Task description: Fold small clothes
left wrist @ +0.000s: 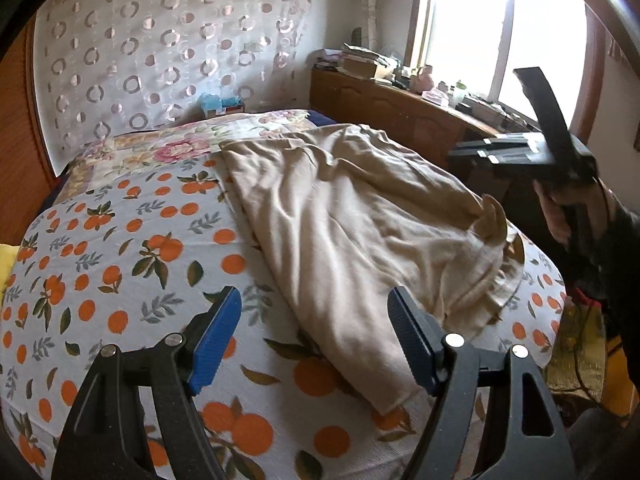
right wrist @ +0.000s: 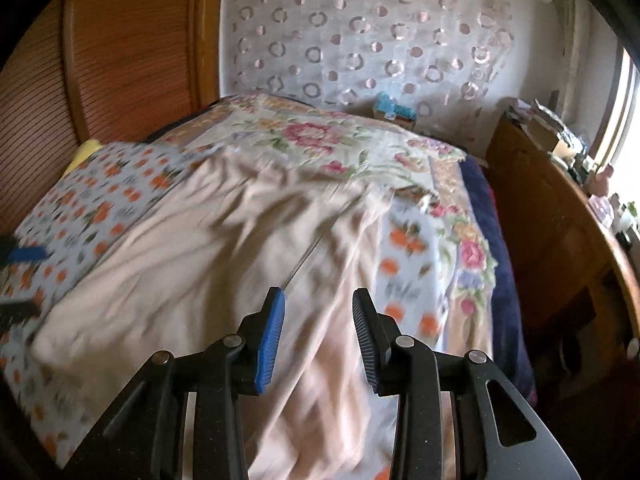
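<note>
A soft, creased beige garment (left wrist: 336, 216) lies spread across the bed (left wrist: 120, 248), on a quilted cover printed with oranges and leaves; its near right end is bunched into loose folds. The left tongs (left wrist: 316, 340) hover spread wide above the garment's near left edge, blue ribbed pads empty. The right tongs (right wrist: 319, 340) tilt down over the cloth, jaws partly apart with nothing between them. A hand (left wrist: 568, 208) grips their black handle at the right.
</note>
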